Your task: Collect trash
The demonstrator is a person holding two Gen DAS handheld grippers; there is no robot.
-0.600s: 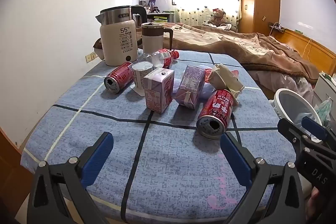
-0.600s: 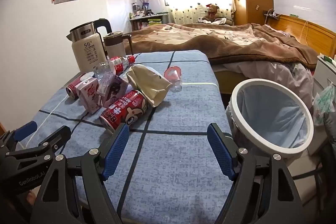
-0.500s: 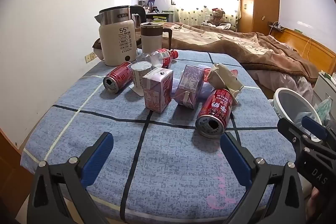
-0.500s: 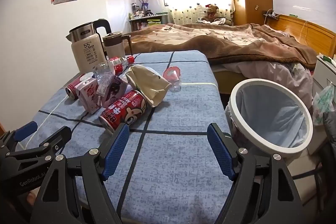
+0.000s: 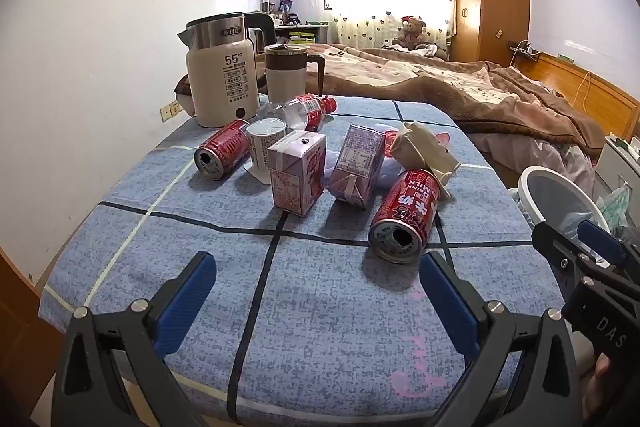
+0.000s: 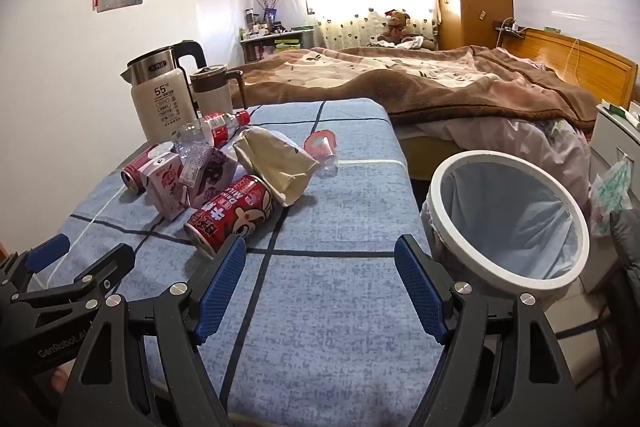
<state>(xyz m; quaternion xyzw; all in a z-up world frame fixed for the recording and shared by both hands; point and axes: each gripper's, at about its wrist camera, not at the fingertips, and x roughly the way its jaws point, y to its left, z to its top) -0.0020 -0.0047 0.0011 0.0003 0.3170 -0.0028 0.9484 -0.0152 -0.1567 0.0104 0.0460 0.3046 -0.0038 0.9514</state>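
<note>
On the surface, left of the bin, we judge the nearest red can, reading "MILK", light, stiff and slippery; we'd grip it across its middle. The kettle reads "55°C". Our left gripper and right gripper have fingers wide, empty.

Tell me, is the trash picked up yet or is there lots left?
Nothing looks done: the trash bin shows only its blue liner. Nothing is in hand either; the left gripper and right gripper are both open and hold nothing. All of it is left on the blue table: two red cans, two pink cartons, a plastic bottle and a crumpled paper bag.
</note>
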